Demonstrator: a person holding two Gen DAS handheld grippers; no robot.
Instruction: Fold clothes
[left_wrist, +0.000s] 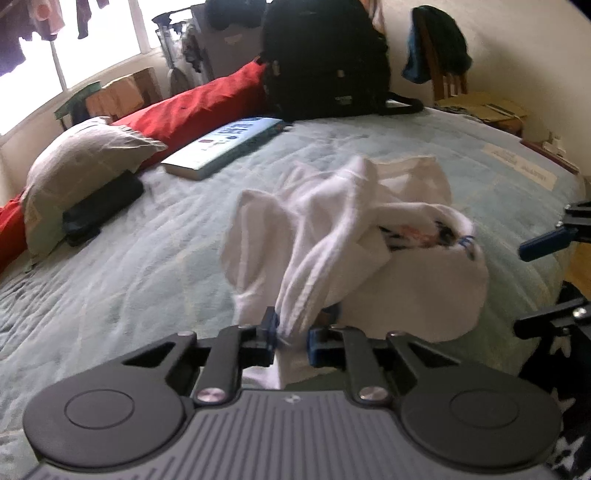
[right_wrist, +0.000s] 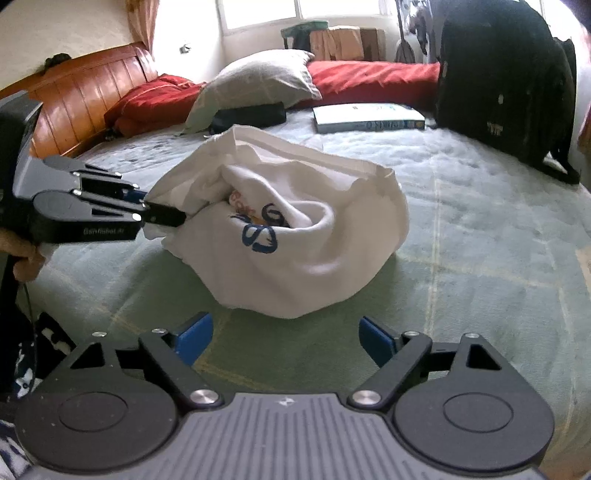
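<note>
A crumpled white garment (right_wrist: 295, 229) with a blue and orange print lies bunched on the pale green bed cover (right_wrist: 480, 221). My left gripper (left_wrist: 291, 332) is shut on a bunched edge of the white garment (left_wrist: 332, 229), which rises a little from the bed. In the right wrist view that left gripper (right_wrist: 170, 216) bites the cloth's left side. My right gripper (right_wrist: 286, 338) hangs open just short of the garment's near edge, nothing between its blue pads. Its tip (left_wrist: 543, 243) shows at the right edge of the left wrist view.
A large black backpack (right_wrist: 506, 77) stands at the far side of the bed. A book (right_wrist: 365, 118), a grey pillow (right_wrist: 258, 85), a dark flat case (right_wrist: 251, 114) and red bedding (right_wrist: 369, 81) lie behind the garment. A wooden headboard (right_wrist: 85, 96) is at left.
</note>
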